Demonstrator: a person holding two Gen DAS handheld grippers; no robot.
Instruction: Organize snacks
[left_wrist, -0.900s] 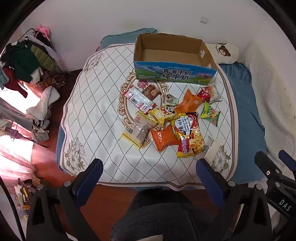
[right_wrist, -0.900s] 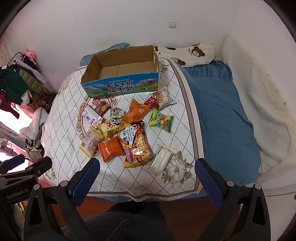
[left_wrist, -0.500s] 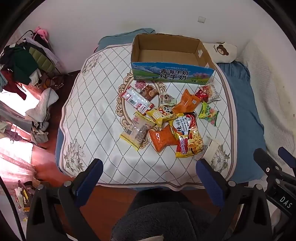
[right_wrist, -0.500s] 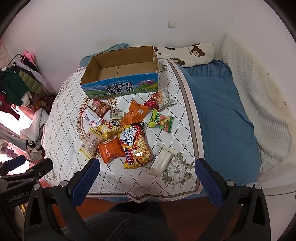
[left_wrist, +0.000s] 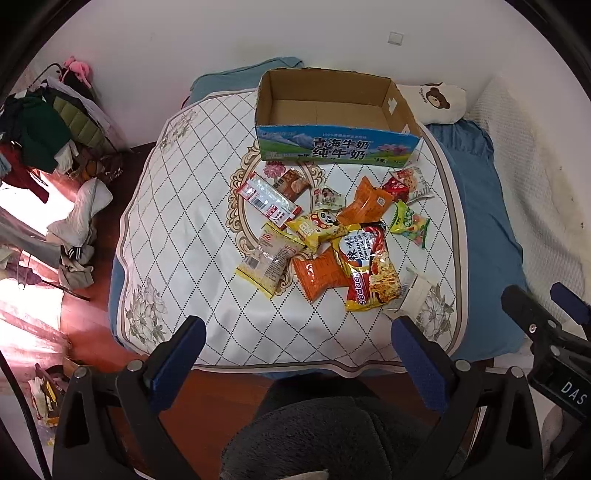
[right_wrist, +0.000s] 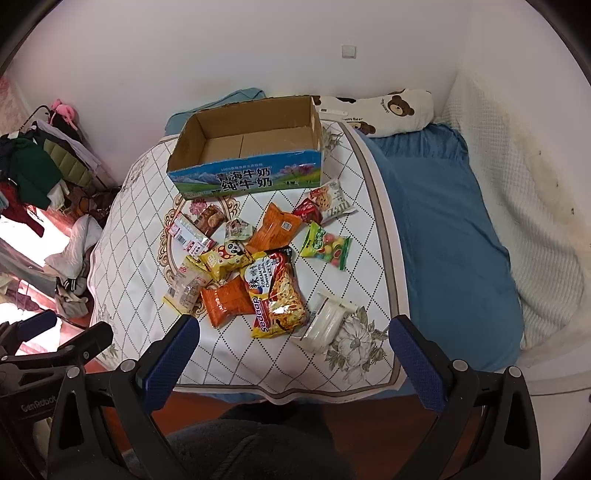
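the snacks (right_wrist: 258, 269) lie heaped at the middle of the bed (right_wrist: 443, 258), just short of the empty cardboard box (right_wrist: 243, 181) at 12 o'clock. since a moment ago nothing has shifted but the view, so sorting has not begun. the left gripper (left_wrist: 299, 354) and right gripper (right_wrist: 291, 354) hover with jaws wide, holding nothing. lower packets are half buried.

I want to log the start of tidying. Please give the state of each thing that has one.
cardboard box: open on top, empty, upright on the bed
snack packets: sealed, lying in a loose heap on the bedspread, outside the box
white packet: lying flat, nearest the bed's foot
left gripper: open, holding nothing
right gripper: open, holding nothing
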